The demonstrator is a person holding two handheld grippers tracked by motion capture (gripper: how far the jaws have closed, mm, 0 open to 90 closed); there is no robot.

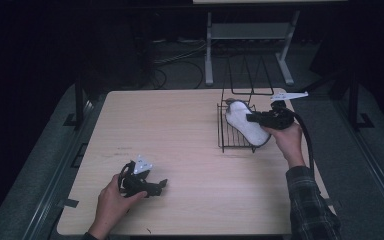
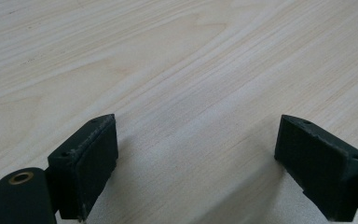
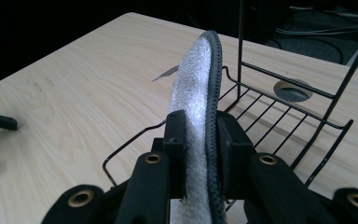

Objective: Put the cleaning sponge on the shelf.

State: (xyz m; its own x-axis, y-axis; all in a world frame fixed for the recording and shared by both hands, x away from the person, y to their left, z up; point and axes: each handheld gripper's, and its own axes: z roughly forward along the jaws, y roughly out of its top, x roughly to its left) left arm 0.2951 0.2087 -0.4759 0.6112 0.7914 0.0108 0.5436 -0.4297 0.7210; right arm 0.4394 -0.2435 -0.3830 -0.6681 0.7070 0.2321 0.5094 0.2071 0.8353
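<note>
Lower left of the high view: left hand-held gripper (image 1: 163, 184) held by the left hand (image 1: 113, 201) low on the pale wood-grain tabletop (image 1: 180, 130), jaws spread wide, nothing between them. In the left gripper view, left hand-held gripper (image 2: 196, 163) shows two black pads apart with bare wood between.

Right of centre in the high view: right hand-held gripper (image 1: 250, 118) held by the right hand (image 1: 287, 140), plaid sleeve (image 1: 310, 205) below it. Jaws clenched on one white fleecy insole with dark edging (image 1: 245, 125), which sits in the black wire rack (image 1: 225, 135) at the tabletop's upper right. In the right gripper view, right hand-held gripper (image 3: 200, 140) pinches the insole (image 3: 196, 88) on edge, standing upright between the pads, its tip rising toward upper centre of frame; rack (image 3: 279, 116) wires behind and right of it. Round grommet hole (image 3: 292, 90) in the tabletop beyond the rack.

Count: two grippers, one insole, one rack.

Top of the high view: grey desk legs (image 1: 209, 50) and floor cables (image 1: 175, 60).
</note>
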